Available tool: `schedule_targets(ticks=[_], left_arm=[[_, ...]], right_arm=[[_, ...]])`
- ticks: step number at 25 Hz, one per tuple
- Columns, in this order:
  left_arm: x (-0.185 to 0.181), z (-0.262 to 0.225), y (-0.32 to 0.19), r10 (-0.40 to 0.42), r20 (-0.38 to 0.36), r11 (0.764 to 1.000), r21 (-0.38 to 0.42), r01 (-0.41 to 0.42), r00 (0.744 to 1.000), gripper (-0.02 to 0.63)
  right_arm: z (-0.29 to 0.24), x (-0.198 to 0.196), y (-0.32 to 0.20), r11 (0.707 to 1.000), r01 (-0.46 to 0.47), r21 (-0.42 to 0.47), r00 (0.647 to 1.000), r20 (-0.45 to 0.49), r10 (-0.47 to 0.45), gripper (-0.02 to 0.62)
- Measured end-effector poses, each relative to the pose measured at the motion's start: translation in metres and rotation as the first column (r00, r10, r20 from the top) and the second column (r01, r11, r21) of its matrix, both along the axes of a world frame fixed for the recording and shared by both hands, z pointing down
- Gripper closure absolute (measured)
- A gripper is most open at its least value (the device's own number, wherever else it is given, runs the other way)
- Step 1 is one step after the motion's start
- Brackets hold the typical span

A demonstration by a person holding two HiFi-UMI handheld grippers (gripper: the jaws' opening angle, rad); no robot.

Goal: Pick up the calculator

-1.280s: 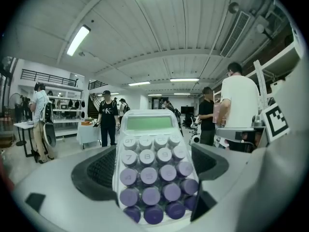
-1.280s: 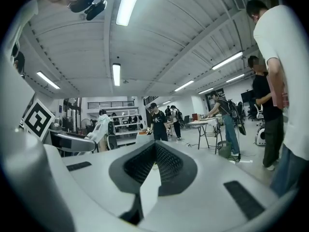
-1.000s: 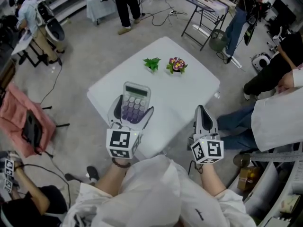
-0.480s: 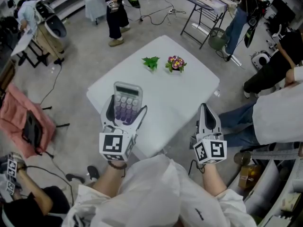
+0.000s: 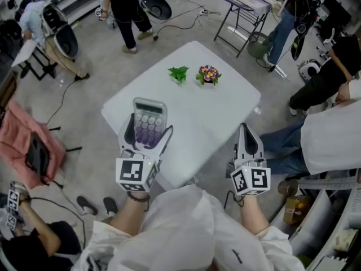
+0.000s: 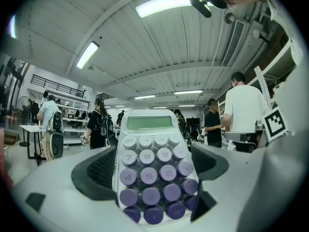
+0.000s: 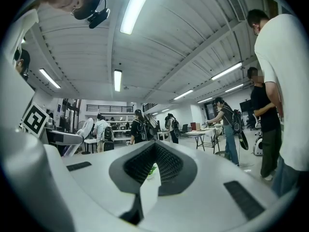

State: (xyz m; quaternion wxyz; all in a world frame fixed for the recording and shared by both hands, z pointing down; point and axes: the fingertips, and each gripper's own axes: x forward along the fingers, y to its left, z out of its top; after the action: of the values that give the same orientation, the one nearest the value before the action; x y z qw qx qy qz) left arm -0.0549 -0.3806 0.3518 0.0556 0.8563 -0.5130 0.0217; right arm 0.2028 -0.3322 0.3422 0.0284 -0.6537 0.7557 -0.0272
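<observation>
White table (image 5: 217, 114); left hand-held gripper (image 5: 148, 127) clamped on half-hidden calculator (image 5: 149, 115), right hand-held gripper (image 5: 246, 131) closed.

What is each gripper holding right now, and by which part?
The left gripper holds the calculator by its two long side edges, at the keypad end. The right gripper is shut and holds nothing.

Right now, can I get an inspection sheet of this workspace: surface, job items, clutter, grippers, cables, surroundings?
Surface: white table.
Job's things: calculator, keys up, over the table's near-left corner.
Clutter: green plant and flower pot side by side at the far edge.
Grippers: left gripper shut on the calculator; right gripper shut, empty.
Cables: black cable on the floor, left.
Surroundings: people standing; folding table beyond.
</observation>
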Motion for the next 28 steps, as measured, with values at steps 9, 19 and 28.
schedule_targets(ticks=[9,19,28], left_arm=[[0.0,0.002,-0.001,-0.006,0.008,1.0,-0.013,0.006,1.0,0.126],[-0.001,0.005,-0.002,-0.007,0.011,1.0,-0.019,0.007,1.0,0.124],[0.001,0.009,0.0,0.005,0.016,1.0,-0.026,-0.005,1.0,0.124]], right_arm=[[0.002,-0.002,-0.001,1.0,0.013,-0.019,1.0,-0.022,-0.013,0.578],[0.003,-0.006,-0.001,1.0,0.02,-0.02,1.0,-0.011,-0.02,0.578],[0.004,-0.007,0.002,1.0,0.012,-0.024,1.0,-0.006,-0.012,0.578]])
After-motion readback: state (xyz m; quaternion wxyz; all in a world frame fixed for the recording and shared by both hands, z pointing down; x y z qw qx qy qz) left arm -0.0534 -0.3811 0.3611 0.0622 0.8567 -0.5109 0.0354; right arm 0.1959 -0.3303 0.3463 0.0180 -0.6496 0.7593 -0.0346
